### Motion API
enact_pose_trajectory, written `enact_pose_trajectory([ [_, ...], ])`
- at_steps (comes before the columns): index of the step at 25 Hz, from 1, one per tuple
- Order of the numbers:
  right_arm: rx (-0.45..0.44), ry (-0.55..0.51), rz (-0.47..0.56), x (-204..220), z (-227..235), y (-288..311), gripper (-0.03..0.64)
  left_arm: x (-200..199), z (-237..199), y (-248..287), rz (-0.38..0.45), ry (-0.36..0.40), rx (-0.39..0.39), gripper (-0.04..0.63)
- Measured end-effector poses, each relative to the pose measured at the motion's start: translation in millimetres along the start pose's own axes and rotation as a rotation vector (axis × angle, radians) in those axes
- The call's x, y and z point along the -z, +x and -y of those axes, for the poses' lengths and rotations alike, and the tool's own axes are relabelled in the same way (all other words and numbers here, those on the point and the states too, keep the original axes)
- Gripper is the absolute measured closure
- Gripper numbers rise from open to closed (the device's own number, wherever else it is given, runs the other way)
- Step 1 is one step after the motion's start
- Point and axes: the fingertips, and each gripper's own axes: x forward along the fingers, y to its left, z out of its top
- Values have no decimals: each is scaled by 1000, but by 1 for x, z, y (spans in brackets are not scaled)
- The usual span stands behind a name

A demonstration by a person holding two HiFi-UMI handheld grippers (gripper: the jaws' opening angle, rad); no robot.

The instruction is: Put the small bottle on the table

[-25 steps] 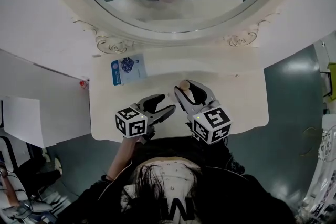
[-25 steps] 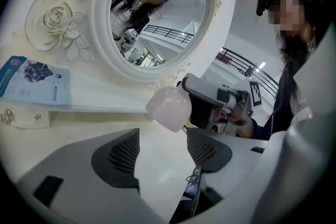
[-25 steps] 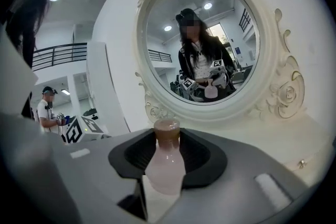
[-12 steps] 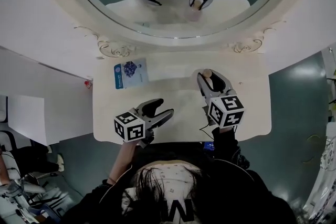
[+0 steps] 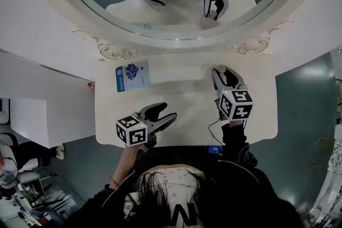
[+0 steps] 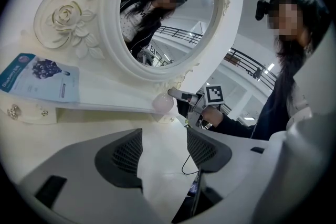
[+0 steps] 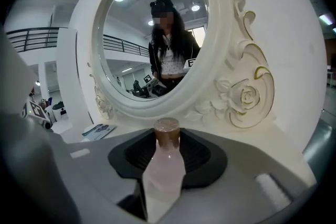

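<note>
The person's right hand-held gripper (image 5: 224,74) is clenched on the bottle (image 7: 165,168), a pale pink one with a brown cap. The black pads press its sides, and the cap end sticks out past the tips toward the mirror (image 7: 152,34). The bottle hangs over the right rear part of the table (image 5: 256,115), close to the mirror's carved base. From where I stand I can't tell whether it touches the tabletop. The left hand-held gripper (image 6: 163,147) is released, its jaws spread with only bare tabletop between them. It sits over the front left of the table, well apart from the other one. A blue-and-white packet (image 5: 132,75) lies flat at the rear left, near the mirror's base.
</note>
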Motion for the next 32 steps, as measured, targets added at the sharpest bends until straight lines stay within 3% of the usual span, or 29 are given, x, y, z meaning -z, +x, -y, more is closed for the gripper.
enact_pose_trajectory([
  [5,2,-13,6,-1,5,2,466,0,-3,2,3,-6,-6,331],
  [12,-8,-138,-7,2,0,10,466,0,-3,6,5,-17,2,331],
  [32,81,-125,72,-17,27,42,466,0,-6,-15,31,-31,6,331],
])
